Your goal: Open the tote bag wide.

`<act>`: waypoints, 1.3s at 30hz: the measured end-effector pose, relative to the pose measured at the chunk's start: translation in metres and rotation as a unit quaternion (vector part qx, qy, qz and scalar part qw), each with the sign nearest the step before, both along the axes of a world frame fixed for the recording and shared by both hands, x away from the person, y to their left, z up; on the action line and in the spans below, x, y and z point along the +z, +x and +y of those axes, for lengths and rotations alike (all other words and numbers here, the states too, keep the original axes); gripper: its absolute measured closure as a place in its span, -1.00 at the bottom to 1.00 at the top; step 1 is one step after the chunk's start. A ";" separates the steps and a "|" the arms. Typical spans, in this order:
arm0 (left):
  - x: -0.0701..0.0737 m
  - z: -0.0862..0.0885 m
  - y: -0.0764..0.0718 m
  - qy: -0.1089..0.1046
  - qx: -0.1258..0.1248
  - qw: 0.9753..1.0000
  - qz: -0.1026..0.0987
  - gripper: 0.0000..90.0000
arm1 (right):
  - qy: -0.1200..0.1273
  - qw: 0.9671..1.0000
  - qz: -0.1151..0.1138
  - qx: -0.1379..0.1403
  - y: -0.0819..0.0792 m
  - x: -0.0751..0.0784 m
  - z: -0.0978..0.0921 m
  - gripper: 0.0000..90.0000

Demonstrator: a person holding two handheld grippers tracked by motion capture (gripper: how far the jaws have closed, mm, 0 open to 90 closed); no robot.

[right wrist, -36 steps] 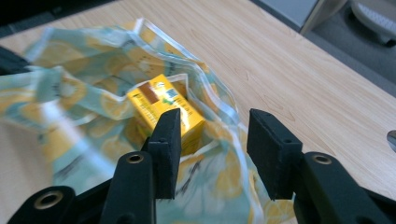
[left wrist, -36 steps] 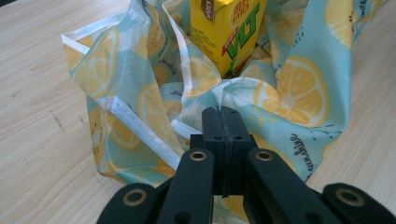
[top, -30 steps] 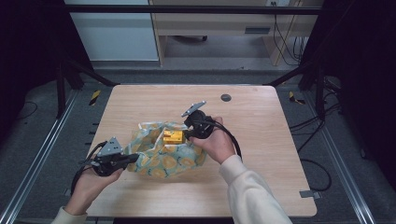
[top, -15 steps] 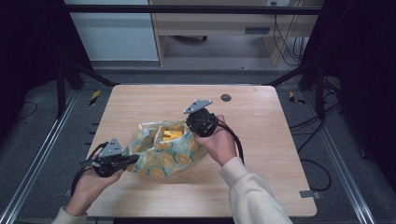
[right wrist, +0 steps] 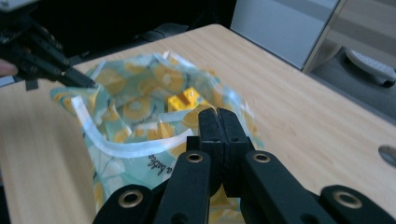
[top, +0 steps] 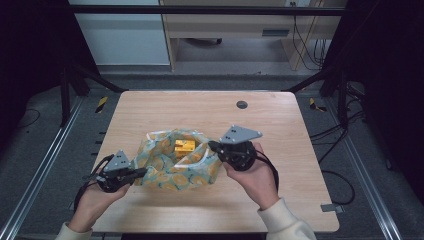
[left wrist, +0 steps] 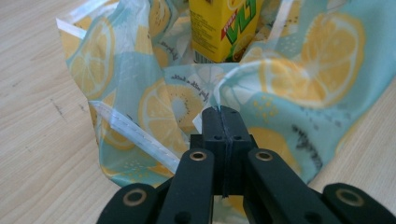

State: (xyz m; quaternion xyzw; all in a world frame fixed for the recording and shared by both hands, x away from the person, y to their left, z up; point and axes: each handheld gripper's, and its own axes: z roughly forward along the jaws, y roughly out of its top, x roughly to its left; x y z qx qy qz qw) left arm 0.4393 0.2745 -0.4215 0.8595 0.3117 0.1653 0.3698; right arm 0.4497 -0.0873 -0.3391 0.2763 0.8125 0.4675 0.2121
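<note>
1. On the wooden table (top: 300,130), a lemon-print bag (top: 172,165) lies open near the front edge, a yellow carton (top: 184,146) inside it.
2. The left gripper (top: 134,173), jaws pressed together, pinches the bag's left edge.
3. The right gripper (top: 214,147), jaws likewise closed, clamps the bag's right rim.
4. A small dark disc (top: 242,104), possibly a cable hole, sits near the far edge; grey floor and cabinets lie beyond.

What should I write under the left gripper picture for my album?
Black tongs pinch the edge of a lemon-print bag holding a yellow drink carton.
</note>
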 end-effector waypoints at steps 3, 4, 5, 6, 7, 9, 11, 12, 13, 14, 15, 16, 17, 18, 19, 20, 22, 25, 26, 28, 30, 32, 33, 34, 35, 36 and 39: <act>-0.004 -0.002 0.001 0.005 -0.001 1.000 0.004 1.00 | -0.001 1.000 0.011 -0.009 -0.007 -0.012 -0.013 1.00; -0.005 -0.003 0.001 0.008 -0.001 1.000 0.005 1.00 | 0.000 1.000 0.016 -0.010 -0.008 -0.016 -0.017 1.00; -0.005 -0.003 0.001 0.009 -0.002 1.000 0.005 1.00 | -0.003 1.000 0.019 -0.014 -0.008 -0.020 -0.020 1.00; -0.006 -0.004 0.001 0.008 -0.002 1.000 0.007 1.00 | -0.003 1.000 0.021 -0.017 -0.008 -0.023 -0.023 1.00; -0.006 -0.005 0.000 0.010 -0.002 1.000 0.006 1.00 | -0.001 0.999 0.034 -0.022 -0.007 -0.031 -0.029 1.00; -0.007 -0.006 0.000 0.012 -0.004 1.000 0.007 1.00 | -0.004 0.999 0.038 -0.022 -0.007 -0.036 -0.031 1.00; -0.010 -0.008 0.001 0.015 -0.006 1.000 0.010 1.00 | -0.005 0.999 0.049 -0.022 -0.007 -0.044 -0.033 1.00; -0.011 -0.009 0.001 0.017 -0.007 1.000 0.011 1.00 | -0.006 0.998 0.054 -0.022 -0.007 -0.048 -0.033 1.00; -0.011 -0.010 0.001 0.018 -0.007 1.000 0.012 1.00 | -0.005 0.998 0.056 -0.023 -0.008 -0.051 -0.033 1.00; -0.012 -0.011 0.001 0.018 -0.008 1.000 0.012 1.00 | -0.005 0.998 0.061 -0.023 -0.008 -0.055 -0.034 1.00; -0.012 -0.011 0.000 0.021 -0.008 1.000 0.010 1.00 | -0.005 0.998 0.061 -0.023 -0.008 -0.055 -0.034 1.00; -0.012 -0.011 0.000 0.023 -0.008 1.000 0.010 1.00 | -0.005 0.998 0.061 -0.023 -0.009 -0.056 -0.034 1.00; -0.012 -0.011 0.000 0.022 -0.008 1.000 0.010 1.00 | -0.006 0.998 0.063 -0.023 -0.009 -0.057 -0.034 1.00; -0.013 -0.011 0.000 0.022 -0.008 1.000 0.011 1.00 | -0.009 0.998 0.066 -0.023 -0.009 -0.059 -0.034 1.00; -0.013 -0.010 0.000 0.023 -0.006 1.000 0.011 1.00 | -0.010 0.998 0.066 -0.021 -0.009 -0.060 -0.035 1.00; -0.014 -0.009 0.001 0.025 -0.007 1.000 0.010 1.00 | -0.011 0.997 0.069 -0.022 -0.010 -0.061 -0.035 1.00; -0.014 -0.008 0.002 0.022 -0.003 1.000 0.011 1.00 | -0.014 0.997 0.071 -0.022 -0.011 -0.063 -0.036 1.00; -0.014 -0.008 0.002 0.020 -0.003 1.000 0.009 1.00 | -0.020 0.997 0.076 -0.018 -0.012 -0.067 -0.036 1.00; -0.014 -0.008 0.001 0.020 -0.003 1.000 0.009 1.00 | -0.022 0.997 0.077 -0.017 -0.013 -0.068 -0.035 1.00; -0.014 -0.009 0.001 0.021 -0.004 1.000 0.010 1.00 | -0.032 0.996 0.080 -0.014 -0.014 -0.071 -0.034 0.99; -0.015 -0.009 0.001 0.021 -0.005 1.000 0.011 1.00 | -0.039 0.996 0.082 -0.012 -0.014 -0.072 -0.032 0.95; -0.015 -0.010 0.001 0.021 -0.006 1.000 0.011 1.00 | -0.038 0.996 0.084 -0.015 -0.012 -0.072 -0.032 0.83; -0.015 -0.010 0.001 0.021 -0.007 1.000 0.011 1.00 | -0.036 0.996 0.083 -0.015 -0.011 -0.070 -0.031 0.77; -0.015 -0.010 0.000 0.021 -0.007 1.000 0.011 1.00 | -0.036 0.996 0.083 -0.016 -0.011 -0.069 -0.031 0.73; -0.015 -0.010 0.000 0.021 -0.007 1.000 0.011 1.00 | -0.035 0.996 0.080 -0.017 -0.010 -0.067 -0.031 0.68; -0.015 -0.010 0.000 0.020 -0.007 1.000 0.011 1.00 | -0.035 0.996 0.078 -0.018 -0.009 -0.065 -0.030 0.63; -0.015 -0.010 0.000 0.021 -0.007 1.000 0.011 1.00 | -0.038 0.996 0.073 -0.018 -0.006 -0.058 -0.029 0.45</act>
